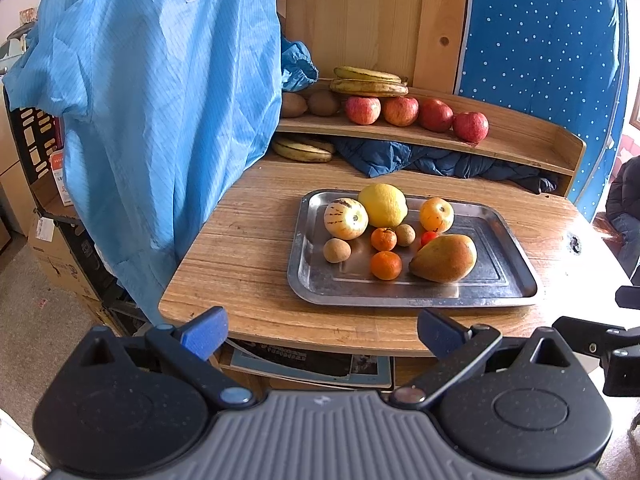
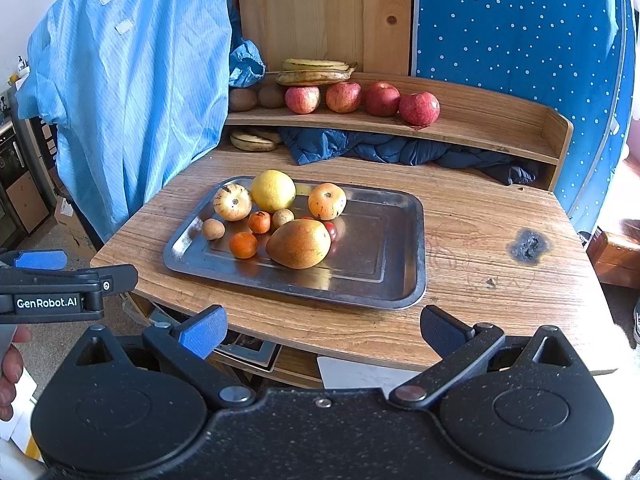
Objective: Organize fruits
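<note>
A steel tray on the wooden table holds a mango, a yellow citrus, a striped pale melon, two mandarins, a persimmon-like fruit and small brown fruits. On the shelf behind sit red apples, bananas and kiwis. My left gripper and right gripper both stand open before the table's front edge, holding nothing.
A blue coat hangs at the left beside the table. A dark blue jacket and more bananas lie under the shelf. The table has a burn mark at right. A hand holds the left gripper.
</note>
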A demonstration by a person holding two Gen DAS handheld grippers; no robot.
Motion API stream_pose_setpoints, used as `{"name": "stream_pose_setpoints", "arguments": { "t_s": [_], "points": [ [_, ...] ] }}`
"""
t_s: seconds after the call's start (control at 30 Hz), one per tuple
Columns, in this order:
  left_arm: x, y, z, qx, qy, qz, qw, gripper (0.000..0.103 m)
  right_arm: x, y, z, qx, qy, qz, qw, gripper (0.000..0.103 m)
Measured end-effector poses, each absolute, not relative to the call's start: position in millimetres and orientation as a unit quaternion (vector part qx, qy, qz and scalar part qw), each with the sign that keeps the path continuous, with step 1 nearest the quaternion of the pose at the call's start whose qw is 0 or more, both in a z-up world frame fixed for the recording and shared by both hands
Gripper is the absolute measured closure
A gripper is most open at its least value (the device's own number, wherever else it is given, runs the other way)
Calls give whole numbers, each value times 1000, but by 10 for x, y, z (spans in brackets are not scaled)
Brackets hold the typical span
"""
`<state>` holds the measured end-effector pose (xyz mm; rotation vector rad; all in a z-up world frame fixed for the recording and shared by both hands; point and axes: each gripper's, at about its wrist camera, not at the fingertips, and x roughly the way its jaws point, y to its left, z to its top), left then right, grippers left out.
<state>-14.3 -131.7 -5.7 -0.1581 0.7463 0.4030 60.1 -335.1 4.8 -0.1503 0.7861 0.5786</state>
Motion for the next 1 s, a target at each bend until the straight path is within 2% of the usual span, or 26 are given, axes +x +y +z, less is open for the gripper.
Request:
{"name": "stream_pose_setpoints", "arguments": {
  "t_s": [1.0],
  "points": [
    [-62,-1306,-69,-73,389,213,894,1,656,-3316,13,-74,379,282,878,1]
  ]
}}
